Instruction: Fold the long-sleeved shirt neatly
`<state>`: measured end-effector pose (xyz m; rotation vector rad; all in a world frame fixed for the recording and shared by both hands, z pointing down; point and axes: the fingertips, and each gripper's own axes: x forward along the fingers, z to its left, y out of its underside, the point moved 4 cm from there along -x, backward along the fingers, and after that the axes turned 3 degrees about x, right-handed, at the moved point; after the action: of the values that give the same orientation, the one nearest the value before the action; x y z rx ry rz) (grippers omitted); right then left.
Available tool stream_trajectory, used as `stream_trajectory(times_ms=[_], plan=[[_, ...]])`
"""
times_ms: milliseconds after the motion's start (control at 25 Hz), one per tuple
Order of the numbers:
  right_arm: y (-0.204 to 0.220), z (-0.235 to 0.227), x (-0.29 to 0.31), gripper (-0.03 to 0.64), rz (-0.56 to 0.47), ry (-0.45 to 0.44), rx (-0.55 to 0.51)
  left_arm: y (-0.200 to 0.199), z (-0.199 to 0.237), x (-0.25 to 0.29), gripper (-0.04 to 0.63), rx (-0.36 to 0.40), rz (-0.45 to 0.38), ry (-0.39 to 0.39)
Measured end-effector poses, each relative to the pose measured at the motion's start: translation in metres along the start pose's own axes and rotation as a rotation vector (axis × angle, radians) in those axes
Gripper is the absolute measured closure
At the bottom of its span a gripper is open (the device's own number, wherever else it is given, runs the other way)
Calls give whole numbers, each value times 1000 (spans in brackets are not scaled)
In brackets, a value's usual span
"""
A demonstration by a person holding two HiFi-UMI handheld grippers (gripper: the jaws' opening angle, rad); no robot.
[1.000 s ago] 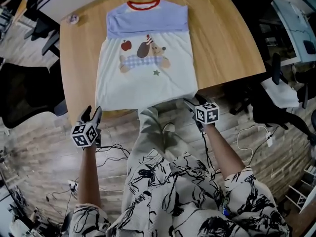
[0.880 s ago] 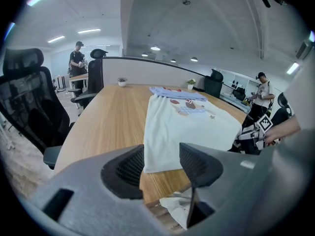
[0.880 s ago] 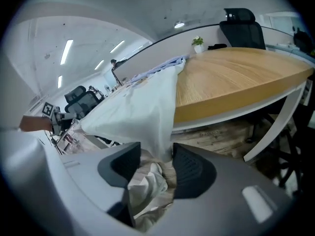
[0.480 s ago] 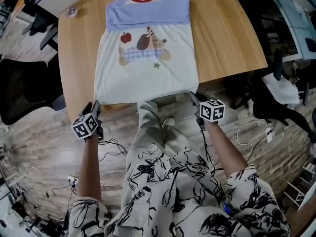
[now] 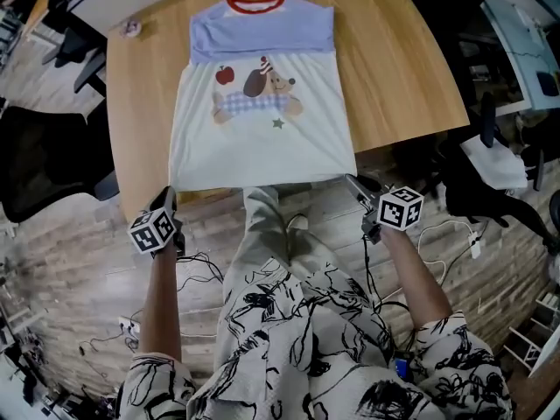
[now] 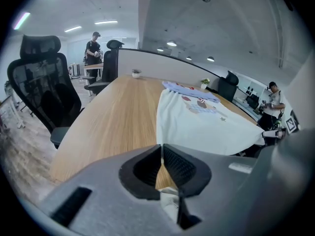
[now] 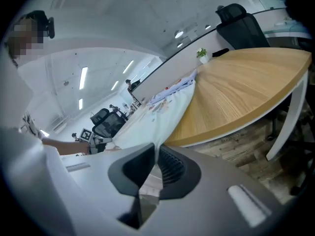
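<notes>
A black mesh office chair (image 5: 39, 169) stood off the left side of the light-brown wooden worktop (image 5: 398, 68). At the worktop's near left edge, the left hand-held gripper (image 5: 166, 201), dark grey with a square-marker cube, was clenched on the left corner of the hem (image 5: 262, 185), its jaws having just closed on the cloth. The cream long-sleeved shirt (image 5: 262, 138), with a lilac-blue yoke, red neckband and cartoon dog print, lay flat along the worktop's middle, neckband towards the far edge, hem at the near edge. At the worktop's near right edge, the right hand-held gripper (image 5: 357, 185) pinched the hem's right corner, its jaws likewise just closed.
</notes>
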<state>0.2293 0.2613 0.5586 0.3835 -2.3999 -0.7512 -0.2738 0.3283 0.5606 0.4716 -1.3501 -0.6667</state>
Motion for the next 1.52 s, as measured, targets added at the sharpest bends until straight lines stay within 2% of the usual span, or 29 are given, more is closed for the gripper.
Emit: stream_trajectory(times_ms=[200, 480, 840, 1040, 1280, 1520], plan=[[-25, 9, -14, 589, -5, -81, 70, -16, -11, -20, 575, 27, -37, 25], [-53, 12, -34, 589, -52, -92, 148, -49, -25, -51, 575, 5, -131, 71], [-109, 25, -40, 589, -110, -139, 57, -126, -34, -60, 575, 32, -277, 87], [-173, 30, -33, 588, -150, -139, 7, -194, -34, -51, 575, 57, -338, 89], [-258, 39, -15, 589, -217, -120, -107, -268, -37, -28, 575, 88, -410, 102], [-323, 31, 13, 589, -250, -85, -134, -337, -31, 10, 575, 108, -441, 120]])
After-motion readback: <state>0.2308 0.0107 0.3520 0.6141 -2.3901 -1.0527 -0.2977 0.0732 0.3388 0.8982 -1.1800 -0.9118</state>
